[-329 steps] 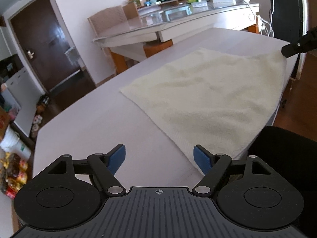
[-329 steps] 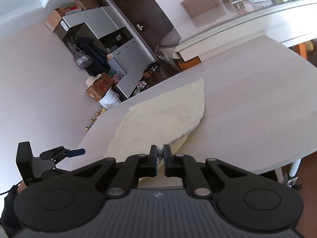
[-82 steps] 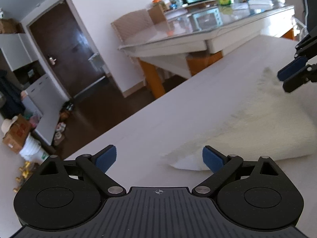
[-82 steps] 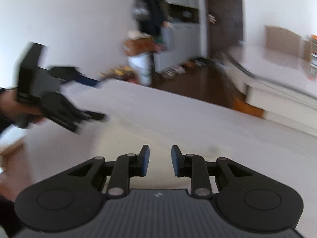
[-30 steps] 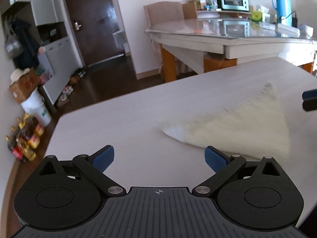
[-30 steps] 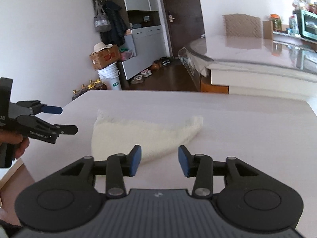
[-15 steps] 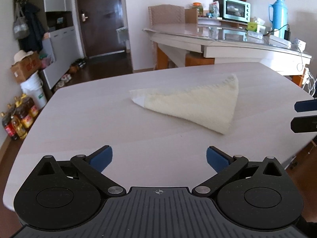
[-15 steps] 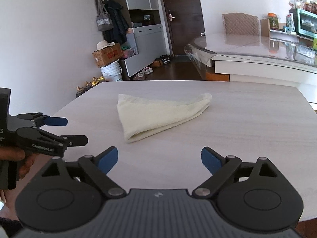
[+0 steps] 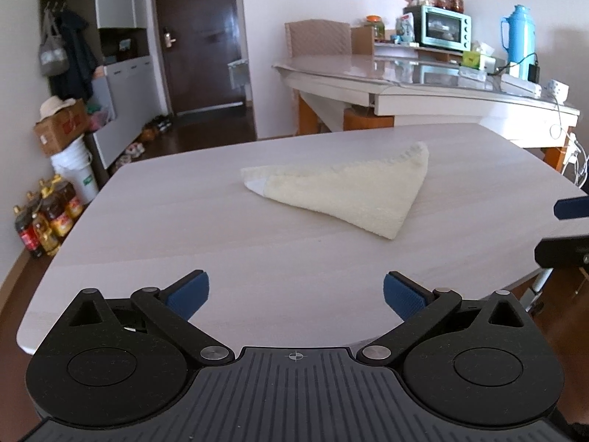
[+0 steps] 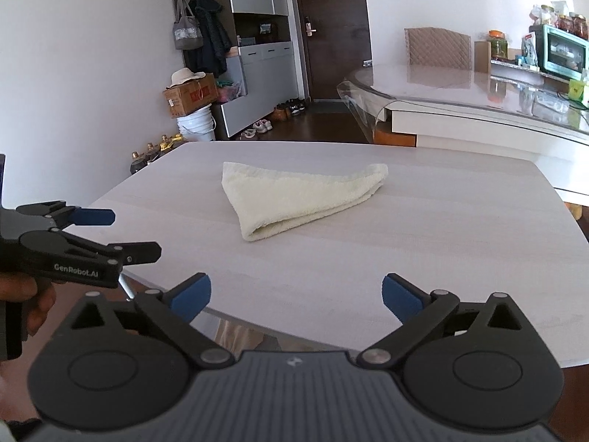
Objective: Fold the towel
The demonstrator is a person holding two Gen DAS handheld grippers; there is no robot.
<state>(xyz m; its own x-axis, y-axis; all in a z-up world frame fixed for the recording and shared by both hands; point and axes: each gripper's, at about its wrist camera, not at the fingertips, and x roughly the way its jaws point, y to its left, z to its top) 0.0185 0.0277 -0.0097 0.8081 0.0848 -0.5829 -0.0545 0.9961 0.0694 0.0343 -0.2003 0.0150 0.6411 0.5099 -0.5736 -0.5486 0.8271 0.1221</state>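
A cream towel [image 9: 342,191] lies folded into a triangle on the pale wooden table [image 9: 221,258], a white tag corner showing at its left tip. In the right wrist view the same towel [image 10: 298,199] rests mid-table with its folded edge toward me. My left gripper [image 9: 296,294] hovers open over the table's near edge, well short of the towel, nothing between its blue pads. My right gripper [image 10: 296,293] is also open and empty, held back over the near edge. The left gripper [image 10: 121,232] shows again at the left of the right wrist view, held by a hand.
A second table with a glass top [image 9: 423,77] stands behind, carrying a teal toaster oven [image 9: 445,27] and a blue thermos [image 9: 519,40]. A chair [image 9: 318,38], a dark door [image 9: 198,37], a white bucket [image 9: 75,169] and bottles [image 9: 44,213] stand on the floor side.
Both grippers have pulled back from the towel toward the table's near edge. The towel lies still in its triangular fold. The right gripper, shut on the towel 11 seconds ago, is now wide open.
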